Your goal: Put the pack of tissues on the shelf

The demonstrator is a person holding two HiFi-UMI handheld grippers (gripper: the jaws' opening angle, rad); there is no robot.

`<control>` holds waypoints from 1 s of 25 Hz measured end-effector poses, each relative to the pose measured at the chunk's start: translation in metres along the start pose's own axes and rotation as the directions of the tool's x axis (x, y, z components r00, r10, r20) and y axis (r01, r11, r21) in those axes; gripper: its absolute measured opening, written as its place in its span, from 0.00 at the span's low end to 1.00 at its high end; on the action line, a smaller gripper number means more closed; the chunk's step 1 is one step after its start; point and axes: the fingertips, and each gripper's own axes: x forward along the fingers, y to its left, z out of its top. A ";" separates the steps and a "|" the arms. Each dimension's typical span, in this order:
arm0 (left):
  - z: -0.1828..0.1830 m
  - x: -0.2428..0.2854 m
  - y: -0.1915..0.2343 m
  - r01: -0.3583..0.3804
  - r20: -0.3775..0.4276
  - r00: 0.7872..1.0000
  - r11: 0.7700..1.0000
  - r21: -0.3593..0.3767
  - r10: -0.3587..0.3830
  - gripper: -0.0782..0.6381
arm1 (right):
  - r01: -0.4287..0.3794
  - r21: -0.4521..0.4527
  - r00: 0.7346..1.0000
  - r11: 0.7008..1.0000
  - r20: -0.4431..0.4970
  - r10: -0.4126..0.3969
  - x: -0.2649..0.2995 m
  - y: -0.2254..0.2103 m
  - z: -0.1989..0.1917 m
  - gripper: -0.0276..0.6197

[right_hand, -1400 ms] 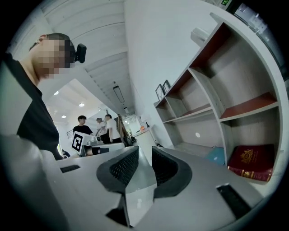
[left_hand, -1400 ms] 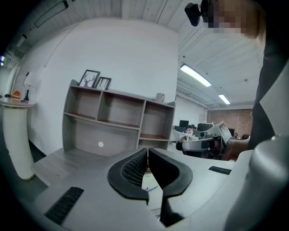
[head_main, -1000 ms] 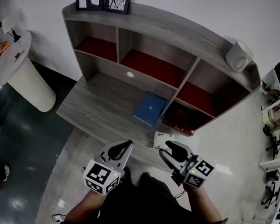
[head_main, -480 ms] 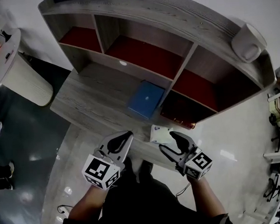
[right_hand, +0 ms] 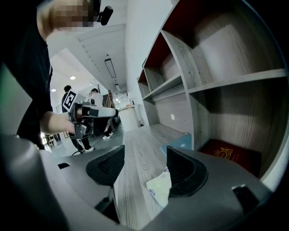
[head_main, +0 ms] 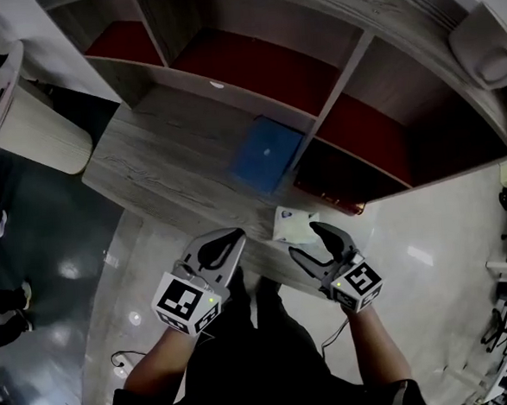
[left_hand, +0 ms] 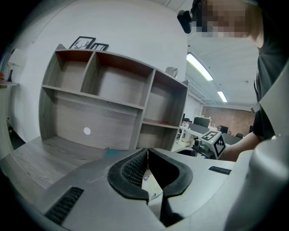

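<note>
Here we are over a glossy pale floor that throws back the ceiling lights, and filling most of our view is the shelf unit: grey board with a long streaky wood grain, square compartments lined in deep red. At the foot of the shelf unit runs its desk top, same grey grain, flat and matte. Off the shelf unit's left end stands a round white pedestal table, smooth and drum-shaped. On top of the shelf unit, far right, sits a rounded white object (we cannot tell what it is).

A flat blue book lies on the desk top against the shelf unit's upright. In the shelf unit's lowest right compartment rests a dark red booklet with a gold emblem.

The pack of tissues, pale and soft-cornered, lies on the desk's front edge, outside the shelf unit's compartments.

The right gripper has just been opening; its jaws stand wide, the pack by one tip, unpressed. The left gripper has its ribbed black pads meeting at the tips, holding nothing.
</note>
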 end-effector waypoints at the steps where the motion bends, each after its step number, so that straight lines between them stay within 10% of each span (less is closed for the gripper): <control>1: -0.003 0.002 0.000 0.002 -0.006 1.000 1.000 -0.004 -0.002 0.14 | 0.006 0.009 1.000 1.000 -0.006 -0.006 0.001 -0.003 -0.006 0.42; 25: -0.047 0.022 -0.005 0.013 -0.093 0.996 0.999 -0.039 -0.016 0.14 | 0.065 0.002 0.954 0.998 -0.294 -0.062 0.034 -0.061 -0.132 0.44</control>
